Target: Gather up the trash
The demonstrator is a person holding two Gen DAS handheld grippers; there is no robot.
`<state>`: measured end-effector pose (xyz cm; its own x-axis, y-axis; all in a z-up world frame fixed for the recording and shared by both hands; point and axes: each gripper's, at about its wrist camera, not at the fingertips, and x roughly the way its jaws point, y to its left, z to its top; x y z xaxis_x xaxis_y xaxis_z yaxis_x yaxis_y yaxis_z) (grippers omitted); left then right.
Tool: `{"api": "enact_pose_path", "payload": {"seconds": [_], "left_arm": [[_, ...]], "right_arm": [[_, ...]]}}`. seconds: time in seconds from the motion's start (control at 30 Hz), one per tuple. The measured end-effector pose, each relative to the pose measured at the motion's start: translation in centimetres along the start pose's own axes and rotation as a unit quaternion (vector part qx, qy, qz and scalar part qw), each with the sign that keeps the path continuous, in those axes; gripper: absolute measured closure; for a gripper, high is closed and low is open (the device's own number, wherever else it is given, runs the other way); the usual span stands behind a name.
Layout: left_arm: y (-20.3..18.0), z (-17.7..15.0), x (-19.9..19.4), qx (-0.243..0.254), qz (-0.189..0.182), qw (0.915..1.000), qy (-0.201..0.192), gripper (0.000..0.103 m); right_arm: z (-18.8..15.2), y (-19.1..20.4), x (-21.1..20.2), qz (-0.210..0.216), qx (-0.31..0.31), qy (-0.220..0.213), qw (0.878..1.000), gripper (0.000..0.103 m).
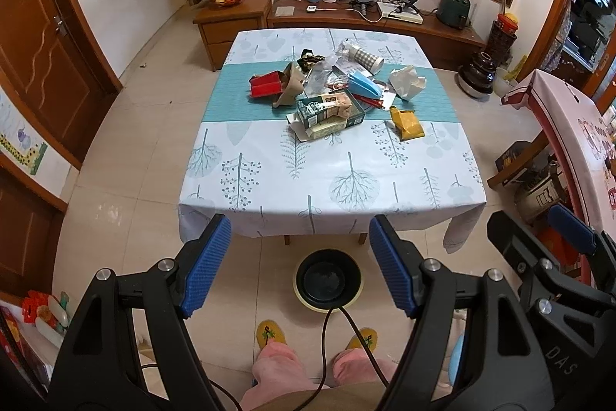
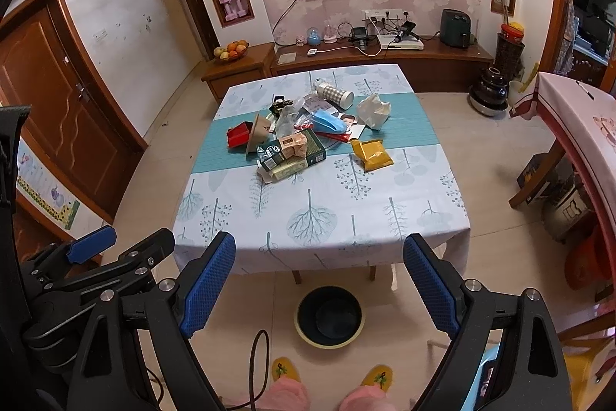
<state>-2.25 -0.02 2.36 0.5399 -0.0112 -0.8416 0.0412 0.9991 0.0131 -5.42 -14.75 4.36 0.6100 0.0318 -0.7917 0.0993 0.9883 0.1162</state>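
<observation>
Left wrist view. Left gripper (image 1: pixel 300 264): jaws wide apart, nothing between them, held off the near edge of the counter (image 1: pixel 269 187) and above the floor. Bin (image 1: pixel 328 280): round, dark inside with a pale rim, on the floor between the two blue pads, just in front of the counter's near edge. Trash (image 1: pixel 331 91): a loose heap on the teal band across the counter's middle, well apart from the gripper. In it: red box (image 1: pixel 265 84), green carton (image 1: pixel 330 110), blue piece (image 1: pixel 364 85), white crumpled wrapper (image 1: pixel 406 81), checked cup (image 1: pixel 365 56) lying on its side. Yellow packet (image 1: pixel 406 123) lies apart at the heap's right, on the band's near edge. Near half of the cloth is bare up to the edge. Right gripper (image 1: pixel 569 237) shows at the far right, beside a pink-covered table (image 1: pixel 566 118). Person's slippers (image 1: pixel 271 332) stand just behind the bin.

Right wrist view. Right gripper (image 2: pixel 319 284): jaws wide, empty, likewise short of the counter (image 2: pixel 327 218) edge. Bin (image 2: pixel 329 316) lies on the floor between the pads, nearer the left one. Trash (image 2: pixel 304 133) sits mid-counter, far from the pads; yellow packet (image 2: pixel 371 153) at its right. Left gripper (image 2: pixel 92 243) shows low at left. Open tile floor runs along both sides of the counter; a low cabinet (image 2: pixel 385 64) stands behind its far edge.
</observation>
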Motion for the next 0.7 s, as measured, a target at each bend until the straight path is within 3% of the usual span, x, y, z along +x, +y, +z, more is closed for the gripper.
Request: {"api": "enact_pose_path", "payload": {"seconds": [0.7], "left_arm": [[-2.6,-0.1,0.9,-0.068,0.035,0.9970,0.010,0.032]], "right_arm": [[2.4,-3.1,1.8,0.041,-0.056,0.018,0.997,0.012]]}}
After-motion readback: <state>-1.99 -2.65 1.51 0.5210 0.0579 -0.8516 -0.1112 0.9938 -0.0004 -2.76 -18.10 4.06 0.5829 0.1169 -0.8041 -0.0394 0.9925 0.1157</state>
